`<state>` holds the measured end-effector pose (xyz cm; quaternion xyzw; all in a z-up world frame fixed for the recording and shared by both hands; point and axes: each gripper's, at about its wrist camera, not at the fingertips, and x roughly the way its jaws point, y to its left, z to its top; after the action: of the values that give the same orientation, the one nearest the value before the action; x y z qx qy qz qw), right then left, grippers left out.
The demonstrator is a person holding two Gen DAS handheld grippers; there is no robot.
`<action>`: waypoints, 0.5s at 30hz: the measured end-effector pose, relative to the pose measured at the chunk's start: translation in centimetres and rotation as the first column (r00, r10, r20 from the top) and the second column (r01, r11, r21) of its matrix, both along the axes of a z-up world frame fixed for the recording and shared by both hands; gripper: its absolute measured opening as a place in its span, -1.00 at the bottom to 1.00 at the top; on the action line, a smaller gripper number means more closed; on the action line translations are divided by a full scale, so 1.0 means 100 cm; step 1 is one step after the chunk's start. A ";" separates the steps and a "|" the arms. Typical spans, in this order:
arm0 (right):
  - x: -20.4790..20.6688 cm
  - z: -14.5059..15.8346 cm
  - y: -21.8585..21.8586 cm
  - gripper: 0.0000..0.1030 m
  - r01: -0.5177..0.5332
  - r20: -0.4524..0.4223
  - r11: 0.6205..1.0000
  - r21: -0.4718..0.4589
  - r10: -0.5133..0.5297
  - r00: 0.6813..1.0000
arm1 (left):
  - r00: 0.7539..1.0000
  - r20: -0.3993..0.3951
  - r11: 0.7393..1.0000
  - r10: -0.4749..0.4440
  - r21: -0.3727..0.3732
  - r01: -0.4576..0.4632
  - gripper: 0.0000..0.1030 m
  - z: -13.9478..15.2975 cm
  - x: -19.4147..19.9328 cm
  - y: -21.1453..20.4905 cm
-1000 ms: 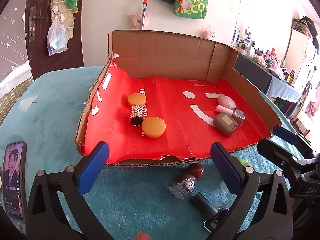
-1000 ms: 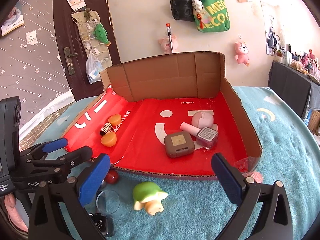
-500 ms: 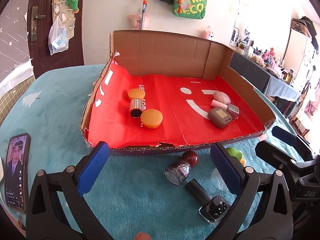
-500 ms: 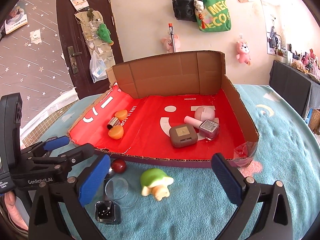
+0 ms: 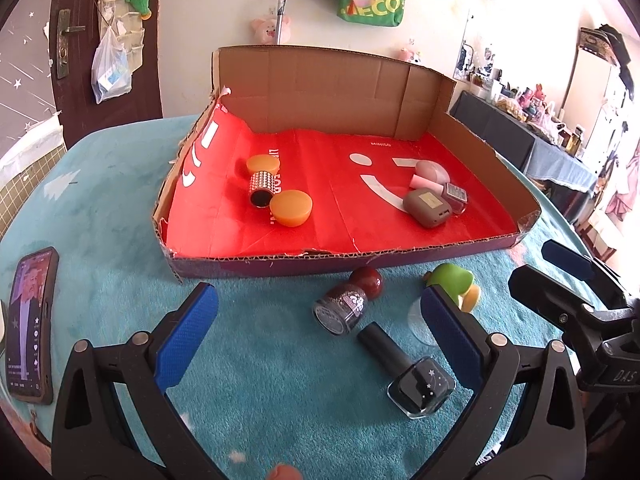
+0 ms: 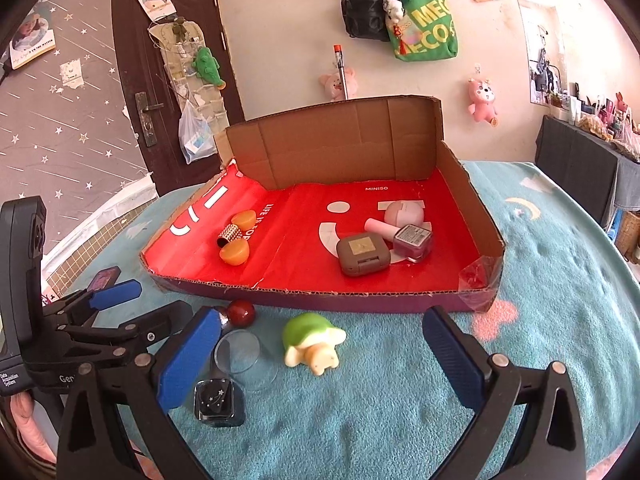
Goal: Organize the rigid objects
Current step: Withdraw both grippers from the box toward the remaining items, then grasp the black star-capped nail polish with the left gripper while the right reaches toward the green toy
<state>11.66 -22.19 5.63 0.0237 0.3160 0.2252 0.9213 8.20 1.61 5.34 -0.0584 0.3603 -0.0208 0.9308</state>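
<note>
A cardboard box [image 5: 280,268] with a red liner lies on a teal cloth. Inside are two orange lids [image 5: 291,208], a studded cylinder [image 5: 262,188], a brown compact [image 5: 427,207], a pink bottle and a pink puff. In front of the box lie a glitter polish bottle with a dark red cap [image 5: 348,304], a black polish bottle [image 5: 408,368], a clear lid [image 6: 237,350] and a green turtle toy [image 6: 312,340]. My left gripper [image 5: 316,338] is open above the two bottles. My right gripper [image 6: 316,360] is open around the turtle toy and the clear lid.
A phone [image 5: 32,324] lies on the cloth at the left. The box has tall cardboard walls at the back and right [image 6: 468,196]. A dark table with clutter [image 5: 520,136] stands at the right. Bags and toys hang on the back wall.
Both grippers have pulled back from the box and risen, so the bottles, lid and turtle toy in front of it now show fully between the fingers. Both stayed open.
</note>
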 end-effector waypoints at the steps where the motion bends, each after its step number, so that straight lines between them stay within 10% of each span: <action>1: -0.001 -0.001 0.000 1.00 0.000 -0.003 1.000 -0.001 0.000 1.000 | 1.000 -0.004 1.000 -0.001 -0.002 0.001 1.00 -0.001 -0.001 0.000; 15: 0.000 -0.008 0.002 1.00 0.006 -0.030 1.000 -0.015 -0.006 1.000 | 0.998 -0.054 0.999 -0.031 -0.027 0.030 1.00 -0.015 -0.010 -0.004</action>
<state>11.63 -21.98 4.79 0.0212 0.3312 0.2199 0.9174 7.17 1.25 3.79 -0.0656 0.3859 -0.0381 0.9194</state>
